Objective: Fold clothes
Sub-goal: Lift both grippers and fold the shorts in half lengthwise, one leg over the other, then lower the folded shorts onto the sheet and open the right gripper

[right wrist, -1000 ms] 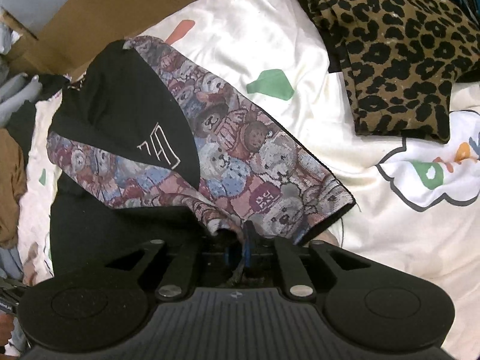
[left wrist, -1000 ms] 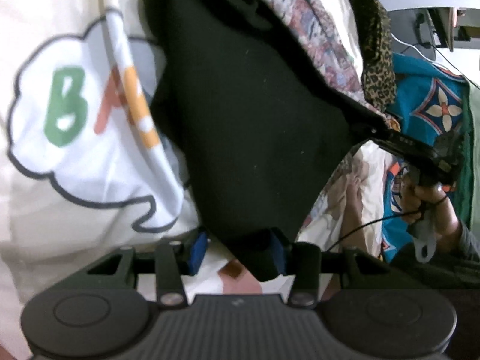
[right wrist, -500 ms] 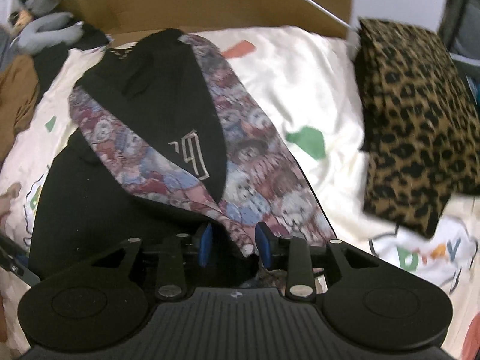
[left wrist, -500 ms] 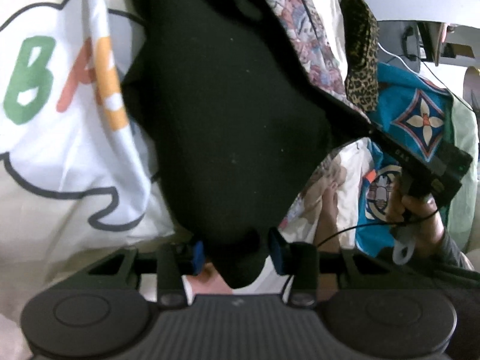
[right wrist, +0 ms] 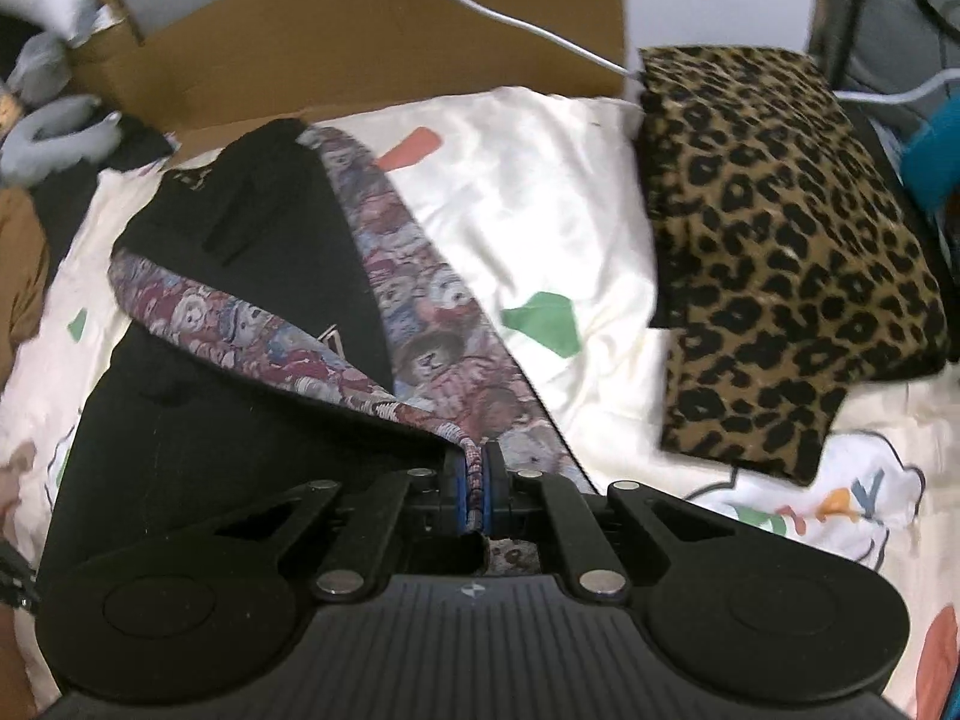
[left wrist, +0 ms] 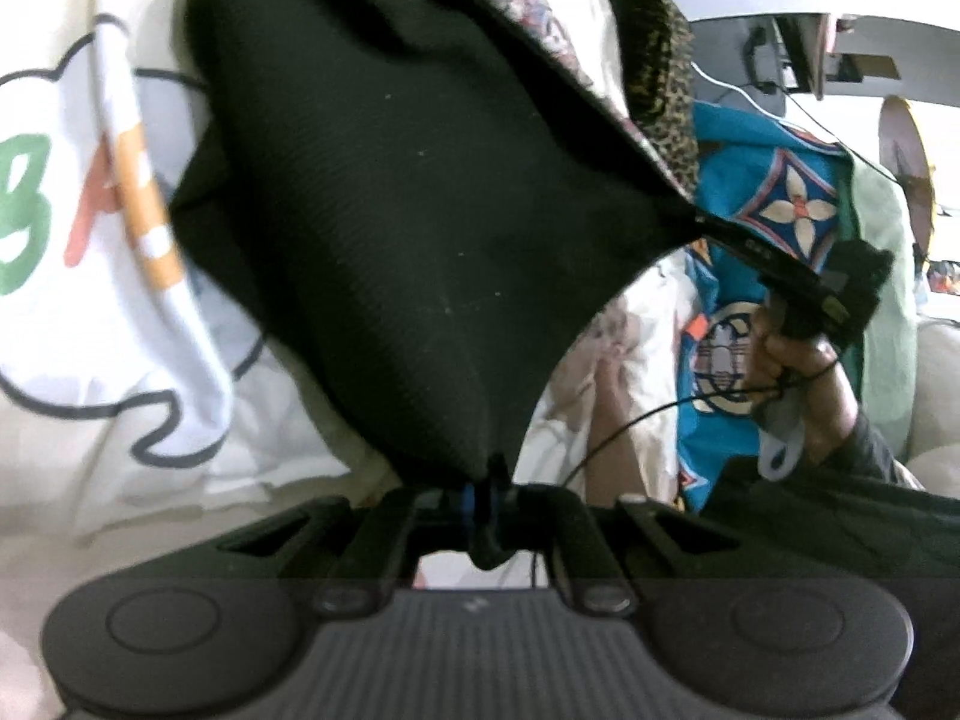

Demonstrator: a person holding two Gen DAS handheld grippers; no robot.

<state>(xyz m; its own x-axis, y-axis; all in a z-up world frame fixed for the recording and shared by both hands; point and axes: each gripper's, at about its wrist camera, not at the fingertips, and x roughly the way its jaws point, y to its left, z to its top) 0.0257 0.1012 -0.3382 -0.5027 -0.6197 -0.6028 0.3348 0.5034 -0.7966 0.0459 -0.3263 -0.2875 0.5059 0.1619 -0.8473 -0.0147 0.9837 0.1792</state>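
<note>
Both grippers, spread half a second earlier, now pinch fabric. Left gripper (left wrist: 485, 495): black knit garment (left wrist: 420, 192). Right gripper (right wrist: 475, 495): its bear-patterned hem (right wrist: 444, 372), above cream printed bedsheet (right wrist: 540, 198).

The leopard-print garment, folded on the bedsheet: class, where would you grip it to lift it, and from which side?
Grip the leopard-print garment at its near corner, coming from the front. That corner lies flat on the bedsheet with bare sheet around it; the far edge is crowded by a cardboard box.

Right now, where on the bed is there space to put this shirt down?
Bare sheet lies between the black garment and the folded leopard-print cloth. The far-left edge is crowded with a brown cloth and grey toy.
</note>
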